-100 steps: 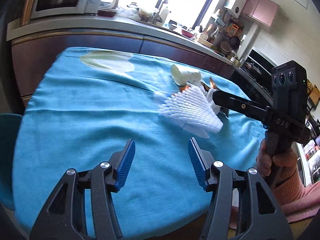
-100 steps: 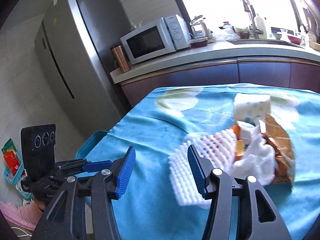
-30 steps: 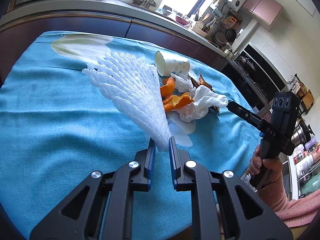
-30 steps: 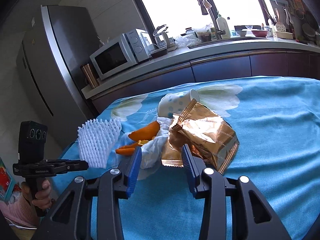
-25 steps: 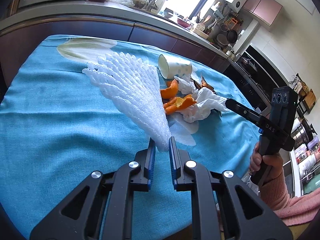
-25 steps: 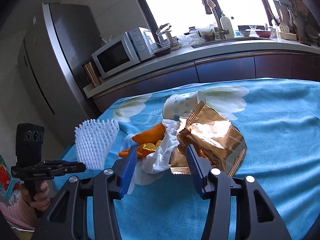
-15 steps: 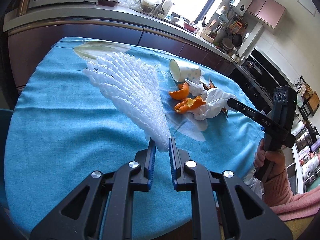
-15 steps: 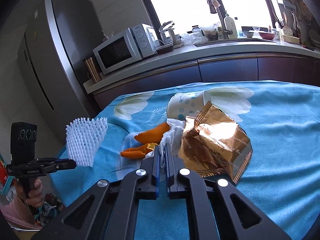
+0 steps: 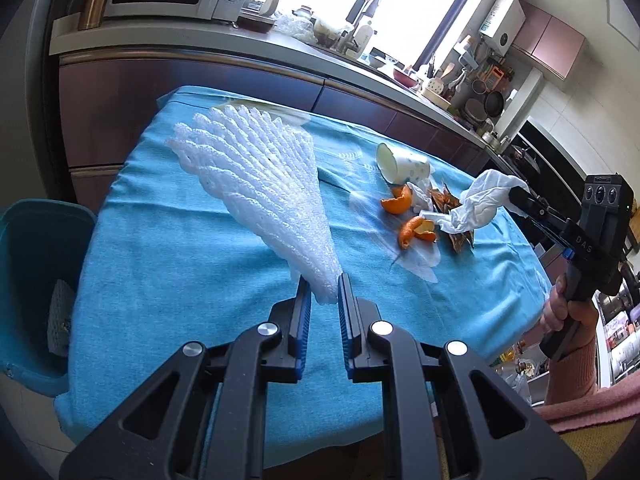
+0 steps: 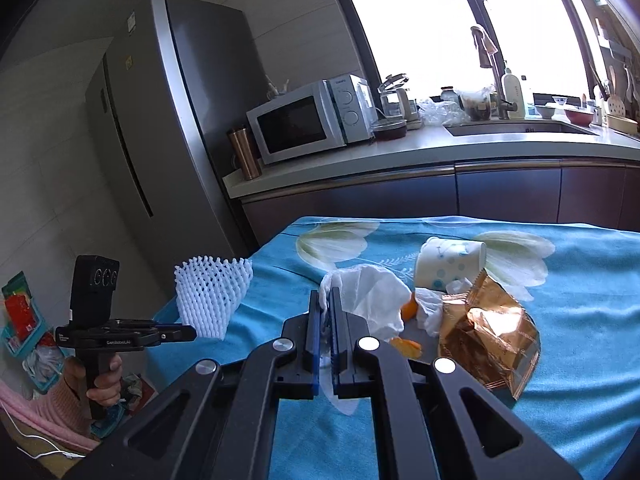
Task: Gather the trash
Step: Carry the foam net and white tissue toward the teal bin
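Your left tool (image 9: 323, 294) is clenching the white foam net (image 9: 264, 184); your right tool (image 10: 325, 312) is gripping the white tissue (image 10: 368, 296) above the table (image 9: 180, 280).

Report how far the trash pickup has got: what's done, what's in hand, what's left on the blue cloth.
Done: one foam net already lies in the teal bin. In hand: left gripper is shut on the white foam net; right gripper is shut on the crumpled tissue. Left: paper cup, orange peels, gold snack wrapper.
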`<act>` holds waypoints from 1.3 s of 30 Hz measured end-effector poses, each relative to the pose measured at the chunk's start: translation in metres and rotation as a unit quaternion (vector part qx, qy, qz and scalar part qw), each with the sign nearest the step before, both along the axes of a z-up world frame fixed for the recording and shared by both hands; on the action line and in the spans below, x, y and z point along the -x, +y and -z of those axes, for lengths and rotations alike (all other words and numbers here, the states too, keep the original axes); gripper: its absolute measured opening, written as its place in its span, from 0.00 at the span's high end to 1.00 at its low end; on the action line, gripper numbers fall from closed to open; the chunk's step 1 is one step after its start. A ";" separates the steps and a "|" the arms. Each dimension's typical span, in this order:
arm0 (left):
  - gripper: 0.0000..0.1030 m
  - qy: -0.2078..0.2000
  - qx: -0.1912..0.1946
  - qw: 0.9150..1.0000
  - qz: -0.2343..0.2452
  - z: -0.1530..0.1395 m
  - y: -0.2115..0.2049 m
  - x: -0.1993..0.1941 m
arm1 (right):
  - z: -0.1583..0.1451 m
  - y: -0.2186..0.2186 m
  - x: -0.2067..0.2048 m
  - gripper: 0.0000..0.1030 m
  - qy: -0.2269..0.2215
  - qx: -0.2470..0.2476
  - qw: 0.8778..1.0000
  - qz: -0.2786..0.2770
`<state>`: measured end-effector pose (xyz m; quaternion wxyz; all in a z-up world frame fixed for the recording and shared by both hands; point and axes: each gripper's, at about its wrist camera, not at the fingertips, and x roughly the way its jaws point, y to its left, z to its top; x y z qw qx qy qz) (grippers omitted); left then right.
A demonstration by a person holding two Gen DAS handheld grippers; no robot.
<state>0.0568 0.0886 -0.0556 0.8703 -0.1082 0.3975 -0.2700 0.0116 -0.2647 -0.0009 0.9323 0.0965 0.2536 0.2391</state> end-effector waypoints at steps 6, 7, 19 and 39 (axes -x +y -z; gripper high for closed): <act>0.86 -0.005 0.000 1.000 -0.028 -0.005 0.027 0.005 | -0.006 0.038 -0.012 0.97 -0.007 -0.004 0.998 -0.054; 0.86 -0.006 -0.001 0.999 -0.031 -0.005 0.031 0.007 | -0.006 0.046 -0.013 0.97 -0.009 -0.004 0.998 -0.062; 0.86 -0.015 -0.008 0.995 -0.102 -0.014 0.096 0.019 | -0.010 0.123 -0.041 0.97 -0.006 -0.013 0.988 -0.156; 0.86 0.017 -0.041 0.978 -0.202 0.007 0.187 0.015 | -0.004 0.243 -0.092 0.97 0.020 -0.009 0.961 -0.275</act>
